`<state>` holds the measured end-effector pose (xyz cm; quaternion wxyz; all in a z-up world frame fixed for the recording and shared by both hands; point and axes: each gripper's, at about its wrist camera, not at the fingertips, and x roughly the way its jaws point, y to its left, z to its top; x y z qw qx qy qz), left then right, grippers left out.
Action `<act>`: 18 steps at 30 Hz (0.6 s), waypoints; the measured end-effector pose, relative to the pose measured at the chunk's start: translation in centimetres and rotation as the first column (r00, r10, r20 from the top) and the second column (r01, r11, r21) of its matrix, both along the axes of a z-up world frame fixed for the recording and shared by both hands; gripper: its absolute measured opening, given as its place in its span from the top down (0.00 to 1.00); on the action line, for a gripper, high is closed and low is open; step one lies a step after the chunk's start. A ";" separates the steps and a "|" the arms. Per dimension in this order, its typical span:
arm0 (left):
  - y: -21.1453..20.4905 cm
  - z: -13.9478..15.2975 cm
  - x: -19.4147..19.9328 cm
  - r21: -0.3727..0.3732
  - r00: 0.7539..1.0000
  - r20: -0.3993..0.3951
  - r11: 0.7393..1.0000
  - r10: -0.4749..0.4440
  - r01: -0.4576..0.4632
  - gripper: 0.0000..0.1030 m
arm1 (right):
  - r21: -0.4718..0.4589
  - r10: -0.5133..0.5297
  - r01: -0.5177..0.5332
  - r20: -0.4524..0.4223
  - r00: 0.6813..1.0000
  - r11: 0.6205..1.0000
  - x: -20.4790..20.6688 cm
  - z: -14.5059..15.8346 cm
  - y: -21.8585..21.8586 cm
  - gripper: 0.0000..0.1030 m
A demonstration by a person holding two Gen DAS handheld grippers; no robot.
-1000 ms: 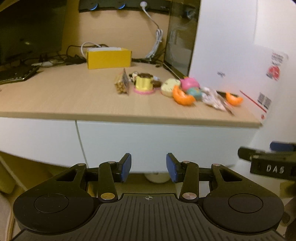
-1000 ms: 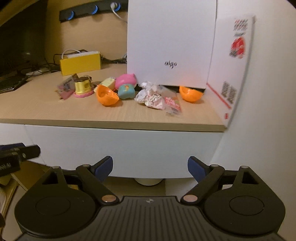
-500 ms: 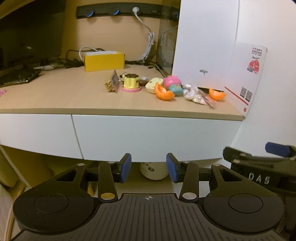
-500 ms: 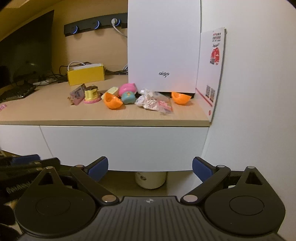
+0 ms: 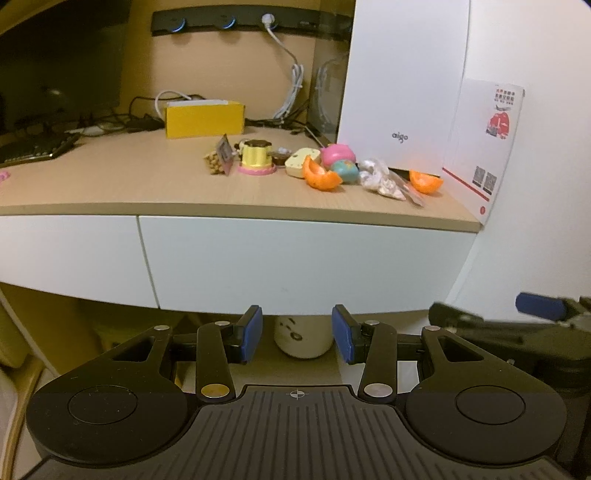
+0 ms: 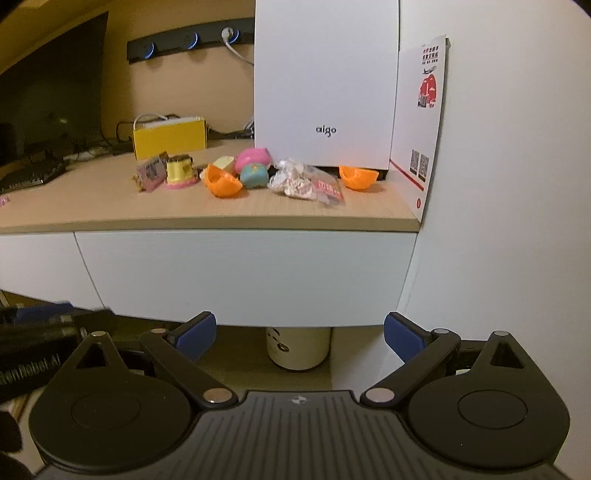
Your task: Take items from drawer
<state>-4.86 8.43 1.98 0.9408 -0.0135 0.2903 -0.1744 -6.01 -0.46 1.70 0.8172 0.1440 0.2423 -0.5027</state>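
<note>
We face a light wood table set into a corner, with a pale white wall on the right and a tan back wall carrying a dark socket strip. A tall white box marked "aigo" stands at the table's right rear, a printed card leaning beside it against the wall, and a yellow box sits farther back among cables. A loose row of small things lies on the table in front of the white box: two orange half shells, a pink and teal toy, a yellow cake toy and a crumpled packet. The drawer sits directly under the tabletop at its right end, shut, its flat white front facing us and its long axis running left to right along the table edge. Our left gripper hangs below the drawer front with a narrow gap between its blue pads and nothing in it. Our right gripper is spread wide, likewise empty, just below the same front.
</note>
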 end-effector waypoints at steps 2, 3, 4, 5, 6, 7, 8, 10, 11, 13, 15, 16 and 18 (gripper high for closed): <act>-0.1 0.0 0.0 0.004 1.000 0.000 1.000 -0.001 0.001 0.56 | 0.007 -0.004 0.004 -0.005 1.000 1.000 0.0 -0.2 0.1 0.05; -0.2 0.0 -0.1 0.005 1.000 -0.003 1.000 -0.002 0.002 0.56 | 0.010 -0.008 0.008 -0.003 1.000 1.000 0.0 -0.2 0.1 0.05; -0.3 0.0 -0.1 0.006 1.000 -0.005 1.000 -0.006 0.006 0.56 | 0.011 -0.013 0.013 0.002 1.000 1.000 -0.1 -0.2 0.1 0.05; -0.3 0.0 -0.2 0.008 1.000 -0.007 1.000 -0.010 0.010 0.56 | 0.013 -0.017 0.017 0.007 1.000 1.000 -0.2 -0.2 0.1 0.05; -0.4 -0.1 -0.2 0.010 1.000 -0.009 1.000 -0.011 0.011 0.56 | 0.015 -0.017 0.017 0.011 1.000 1.000 -0.2 -0.1 0.1 0.05; -0.3 -0.1 -0.2 0.010 1.000 -0.010 1.000 -0.011 0.011 0.56 | 0.017 -0.015 0.015 0.013 1.000 1.000 -0.2 -0.1 0.1 0.05; -0.3 -0.2 -0.2 0.010 1.000 -0.011 1.000 -0.011 0.011 0.56 | 0.016 -0.013 0.012 0.011 1.000 1.000 -0.2 -0.2 0.1 0.05; -0.3 -0.2 -0.2 0.013 1.000 -0.014 1.000 -0.012 0.012 0.56 | 0.018 -0.012 0.011 0.008 1.000 1.000 -0.1 -0.3 0.2 0.05; -0.3 -0.2 -0.2 0.014 1.000 -0.016 1.000 -0.012 0.013 0.56 | 0.022 -0.013 0.013 0.008 1.000 1.000 -0.1 -0.4 0.2 0.05; -0.3 -0.3 -0.1 0.014 1.000 -0.019 1.000 -0.010 0.011 0.56 | 0.025 -0.018 0.018 0.012 1.000 1.000 -0.2 -0.5 0.2 0.05; -0.4 -0.4 0.0 0.012 1.000 -0.024 1.000 -0.012 0.012 0.56 | 0.021 -0.019 0.019 0.014 1.000 1.000 -0.2 -0.4 0.2 0.05; -0.4 -0.5 0.0 0.012 1.000 -0.026 1.000 -0.014 0.014 0.56 | 0.020 -0.020 0.020 0.014 1.000 1.000 -0.2 -0.4 0.2 0.05; -0.5 -0.5 0.0 0.015 0.999 -0.027 1.000 -0.019 0.019 0.56 | 0.018 -0.022 0.021 0.014 1.000 1.000 -0.2 -0.4 0.2 0.05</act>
